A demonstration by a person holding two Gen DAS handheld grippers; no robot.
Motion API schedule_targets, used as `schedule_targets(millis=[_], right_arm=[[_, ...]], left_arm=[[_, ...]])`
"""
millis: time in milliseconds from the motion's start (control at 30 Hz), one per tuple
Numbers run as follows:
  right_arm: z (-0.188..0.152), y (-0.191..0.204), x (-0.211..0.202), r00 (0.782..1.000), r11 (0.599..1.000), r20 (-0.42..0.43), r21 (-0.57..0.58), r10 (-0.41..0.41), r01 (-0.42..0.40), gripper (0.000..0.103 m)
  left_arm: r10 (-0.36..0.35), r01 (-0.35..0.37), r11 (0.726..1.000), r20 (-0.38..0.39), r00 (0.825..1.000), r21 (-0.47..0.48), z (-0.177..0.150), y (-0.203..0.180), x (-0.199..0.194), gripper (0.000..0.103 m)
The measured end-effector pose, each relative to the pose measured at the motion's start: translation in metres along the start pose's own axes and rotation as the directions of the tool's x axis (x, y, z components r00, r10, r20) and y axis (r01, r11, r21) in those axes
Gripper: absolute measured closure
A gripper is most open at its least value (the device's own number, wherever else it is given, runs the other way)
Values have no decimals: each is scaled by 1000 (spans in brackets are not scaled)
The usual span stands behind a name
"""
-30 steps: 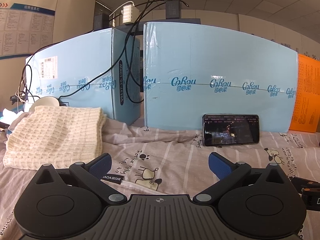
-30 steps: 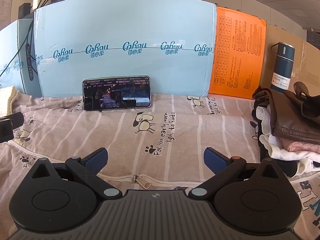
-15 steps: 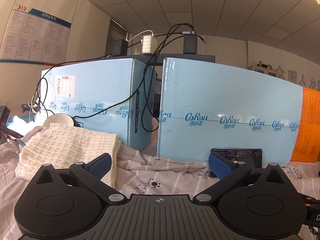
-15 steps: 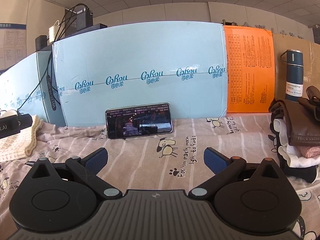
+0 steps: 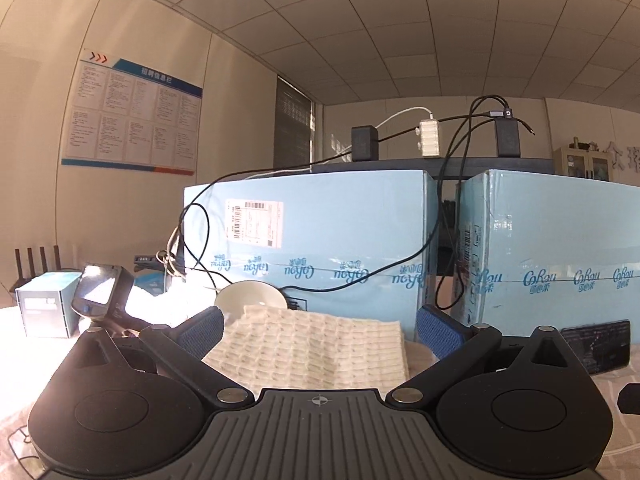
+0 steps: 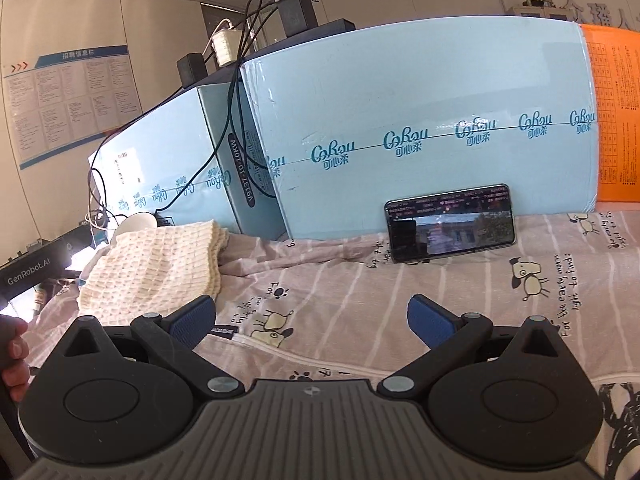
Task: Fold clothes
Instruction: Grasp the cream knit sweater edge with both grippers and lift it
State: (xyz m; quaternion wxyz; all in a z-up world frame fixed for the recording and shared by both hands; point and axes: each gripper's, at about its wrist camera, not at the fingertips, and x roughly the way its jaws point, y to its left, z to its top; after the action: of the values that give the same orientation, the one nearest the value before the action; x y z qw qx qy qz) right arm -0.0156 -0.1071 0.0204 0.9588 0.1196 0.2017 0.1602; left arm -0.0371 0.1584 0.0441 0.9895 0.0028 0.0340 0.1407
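Observation:
A folded cream knit garment [image 5: 316, 344] lies on the striped bed sheet, straight ahead of my left gripper [image 5: 318, 330], which is open and empty just short of it. In the right wrist view the same garment [image 6: 160, 264] lies at the left on the pink cartoon-print sheet [image 6: 460, 292]. My right gripper [image 6: 312, 320] is open and empty above the sheet, to the right of the garment.
Light blue cartons [image 6: 420, 120] wall off the back, with cables and chargers on top. A phone [image 6: 450, 222] leans against them. A white bowl [image 5: 250, 294] sits behind the garment. An orange carton [image 6: 618, 120] stands at the right. A GenRobot device [image 6: 32, 268] shows at the left edge.
Both grippers have swung left and tilted up. The knit garment now sits centred before the left gripper, and the clothes pile and bottle have left the right view. Both stay open.

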Motion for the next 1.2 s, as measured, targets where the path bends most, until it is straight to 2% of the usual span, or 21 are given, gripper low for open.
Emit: schedule_targets(millis=[67, 167, 200, 267, 333, 400, 433, 467, 533, 633, 733, 800, 867, 933, 1000, 1100, 1167, 1200], right_arm=[[4, 10, 10, 998, 997, 21, 44, 65, -66, 0], [14, 28, 37, 987, 984, 4, 79, 160, -159, 0], [17, 34, 47, 982, 979, 0, 87, 186, -186, 0], [22, 43, 70, 974, 968, -3, 113, 228, -226, 0], [25, 48, 95, 960, 950, -26, 152, 278, -271, 0], [24, 51, 121, 949, 936, -59, 192, 310, -294, 0], [23, 52, 134, 943, 930, -75, 211, 323, -302, 1], [22, 54, 147, 937, 923, -92, 231, 337, -309, 2], [19, 56, 172, 931, 919, -113, 236, 348, -315, 4], [16, 64, 205, 930, 929, -140, 202, 340, -309, 6], [11, 66, 240, 926, 928, -177, 237, 334, -289, 13], [8, 67, 261, 927, 928, -203, 270, 317, -258, 32], [4, 72, 272, 929, 937, -219, 252, 300, -243, 44], [2, 78, 275, 932, 944, -214, 222, 291, -244, 49], [2, 82, 271, 936, 947, -198, 203, 290, -250, 62], [7, 91, 254, 940, 950, -168, 151, 297, -274, 79], [10, 97, 243, 938, 947, -150, 127, 312, -294, 82], [11, 100, 235, 932, 939, -140, 126, 335, -319, 84]], left_arm=[[60, -60, 998, 24, 998, -20, 4, 19, 7, 5], [163, -159, 980, 25, 986, -124, 13, 53, 25, 7], [169, -165, 972, 9, 986, -169, 14, 65, 33, 7], [104, -120, 957, -74, 992, -265, 7, 91, 55, 7], [50, -98, 926, -138, 989, -364, -8, 113, 71, 10], [4, -93, 882, -190, 982, -461, -27, 132, 82, 17], [-21, -90, 860, -211, 977, -502, -35, 140, 88, 25], [-51, -77, 850, -227, 973, -521, -39, 142, 92, 36], [-108, -55, 830, -255, 961, -556, -47, 145, 102, 39], [-159, -35, 843, -311, 937, -536, -58, 135, 120, 44], [-187, -48, 832, -361, 914, -553, -65, 129, 142, 53], [-168, -68, 833, -368, 914, -549, -68, 126, 150, 54], [-174, -63, 829, -363, 916, -555, -71, 125, 152, 54], [-174, -54, 834, -354, 919, -549, -72, 124, 152, 57], [-170, -43, 846, -345, 923, -531, -71, 122, 150, 62], [-159, -1, 889, -310, 937, -459, -67, 111, 145, 79], [-150, 15, 905, -285, 947, -426, -64, 107, 140, 88], [-156, 31, 908, -269, 950, -418, -64, 107, 137, 89]])
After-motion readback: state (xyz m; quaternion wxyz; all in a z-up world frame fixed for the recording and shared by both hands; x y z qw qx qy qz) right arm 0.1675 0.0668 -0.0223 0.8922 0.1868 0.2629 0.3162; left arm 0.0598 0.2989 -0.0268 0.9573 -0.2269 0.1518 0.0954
